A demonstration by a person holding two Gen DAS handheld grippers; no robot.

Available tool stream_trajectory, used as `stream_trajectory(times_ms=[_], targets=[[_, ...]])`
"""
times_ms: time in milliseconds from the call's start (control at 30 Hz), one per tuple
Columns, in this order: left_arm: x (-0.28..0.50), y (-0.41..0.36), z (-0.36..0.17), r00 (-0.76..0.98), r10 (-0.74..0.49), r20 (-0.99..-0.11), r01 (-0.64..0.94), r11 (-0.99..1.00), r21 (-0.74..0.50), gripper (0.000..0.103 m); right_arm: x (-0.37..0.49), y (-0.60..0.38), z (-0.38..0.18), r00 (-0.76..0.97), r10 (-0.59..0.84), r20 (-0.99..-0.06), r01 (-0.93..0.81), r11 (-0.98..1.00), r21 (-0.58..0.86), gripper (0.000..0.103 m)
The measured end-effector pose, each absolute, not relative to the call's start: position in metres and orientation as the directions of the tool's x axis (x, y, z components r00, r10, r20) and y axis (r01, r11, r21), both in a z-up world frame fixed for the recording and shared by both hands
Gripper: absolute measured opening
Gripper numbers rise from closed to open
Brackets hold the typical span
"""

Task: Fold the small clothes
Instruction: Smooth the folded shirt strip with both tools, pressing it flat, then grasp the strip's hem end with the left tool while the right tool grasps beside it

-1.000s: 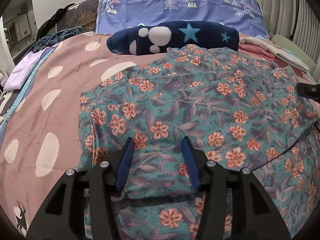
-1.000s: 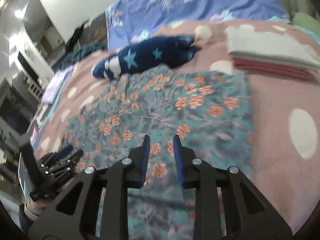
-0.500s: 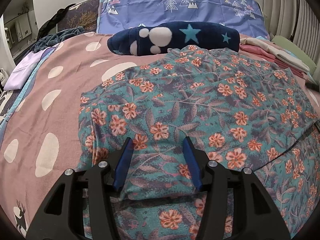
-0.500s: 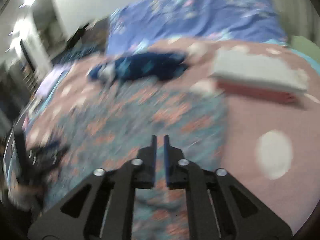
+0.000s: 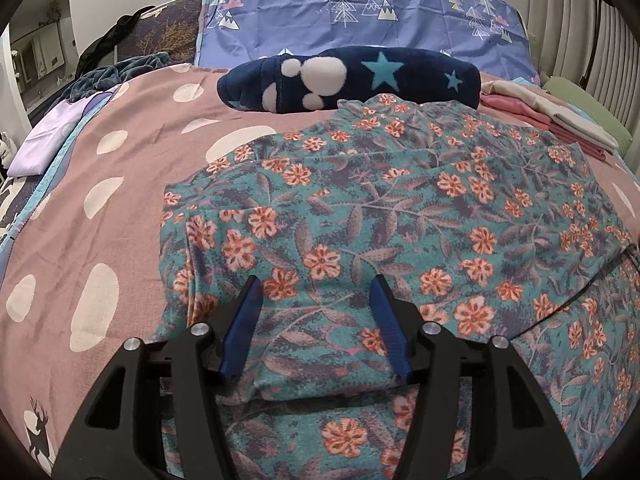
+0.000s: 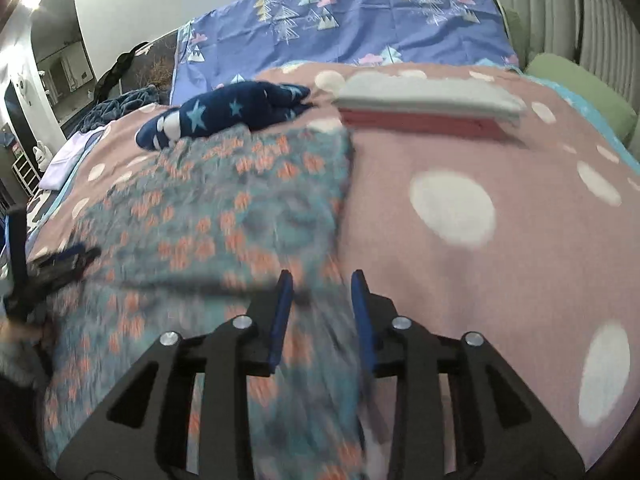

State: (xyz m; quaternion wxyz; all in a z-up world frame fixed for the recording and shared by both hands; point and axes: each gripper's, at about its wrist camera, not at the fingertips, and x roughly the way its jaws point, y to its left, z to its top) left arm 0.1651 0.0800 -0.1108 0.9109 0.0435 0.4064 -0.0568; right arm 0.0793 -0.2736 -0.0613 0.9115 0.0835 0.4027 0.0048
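Observation:
A teal garment with orange flowers (image 5: 400,208) lies spread on the pink dotted bedspread (image 5: 100,208), with a folded-over flap near its front edge. My left gripper (image 5: 314,292) is open, its blue fingers straddling the folded flap low over the cloth. In the right wrist view the same garment (image 6: 224,216) is blurred by motion. My right gripper (image 6: 322,284) is open over the garment's right edge, holding nothing. The left gripper shows small at the far left of the right wrist view (image 6: 68,258).
A rolled navy star-print fleece (image 5: 352,78) lies behind the garment. A stack of folded pink and cream clothes (image 6: 428,110) sits at the back right. A purple tree-print pillow (image 5: 360,12) and a green cushion (image 6: 576,84) lie by the wall.
My right gripper shut about half a second ago, then opened again and swung right to the garment's right edge. The left gripper has stayed open over the folded flap.

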Motion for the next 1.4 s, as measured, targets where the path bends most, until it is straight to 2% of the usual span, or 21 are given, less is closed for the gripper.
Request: stream_trajectory(times_ms=[67,133,233,333,400,500,600,767,867,1033,1267,1400], targets=[[0.163,0.082,-0.109,0.67,-0.079,-0.738,0.137,0.99,0.018,0.064,0.068,-0.281,-0.071,0.656,0.091,-0.749,0.076,0.98,0.186,0.031],[0.155,0.09,-0.103,0.677,-0.132,-0.724,0.145,0.988,-0.044,0.073,0.048,-0.289,-0.081,0.647,0.13,-0.751,0.079,0.969,0.235,0.031],[0.127,0.108,-0.088,0.704,-0.193,-0.684,0.151,0.981,-0.121,0.075,0.027,-0.292,-0.081,0.645,0.147,-0.75,0.062,0.968,0.243,0.033],[0.092,0.124,-0.081,0.711,-0.222,-0.667,0.185,0.975,-0.127,0.081,0.013,-0.294,-0.082,0.632,0.176,-0.755,0.035,0.967,0.254,0.036],[0.069,0.136,-0.085,0.69,-0.222,-0.689,0.194,0.974,-0.12,0.082,0.006,-0.294,-0.084,0.629,0.192,-0.753,0.025,0.964,0.266,0.036],[0.039,0.152,-0.098,0.624,-0.249,-0.741,0.203,0.967,-0.153,0.083,-0.002,-0.297,-0.085,0.629,0.229,-0.743,0.027,0.949,0.315,0.036],[0.012,0.16,-0.108,0.586,-0.305,-0.75,0.229,0.951,-0.208,0.082,-0.013,-0.301,-0.087,0.621,0.272,-0.735,0.025,0.93,0.365,0.036],[-0.033,0.155,-0.115,0.558,-0.331,-0.761,0.321,0.932,-0.17,0.081,-0.045,-0.307,-0.09,0.604,0.338,-0.722,-0.001,0.906,0.424,0.036],[-0.06,0.161,-0.118,0.552,-0.379,-0.742,0.364,0.911,-0.195,0.081,-0.071,-0.311,-0.093,0.603,0.389,-0.696,-0.029,0.883,0.468,0.036],[-0.098,0.178,-0.12,0.534,-0.51,-0.674,0.392,0.856,-0.336,0.081,-0.114,-0.32,-0.096,0.597,0.477,-0.645,-0.057,0.828,0.558,0.036],[-0.147,0.176,-0.121,0.502,-0.553,-0.665,0.42,0.828,-0.372,0.081,-0.16,-0.314,-0.093,0.559,0.536,-0.632,-0.102,0.801,0.589,0.036],[-0.151,0.18,-0.123,0.502,-0.588,-0.634,0.421,0.807,-0.414,0.08,-0.162,-0.312,-0.095,0.563,0.573,-0.596,-0.117,0.769,0.629,0.042]])
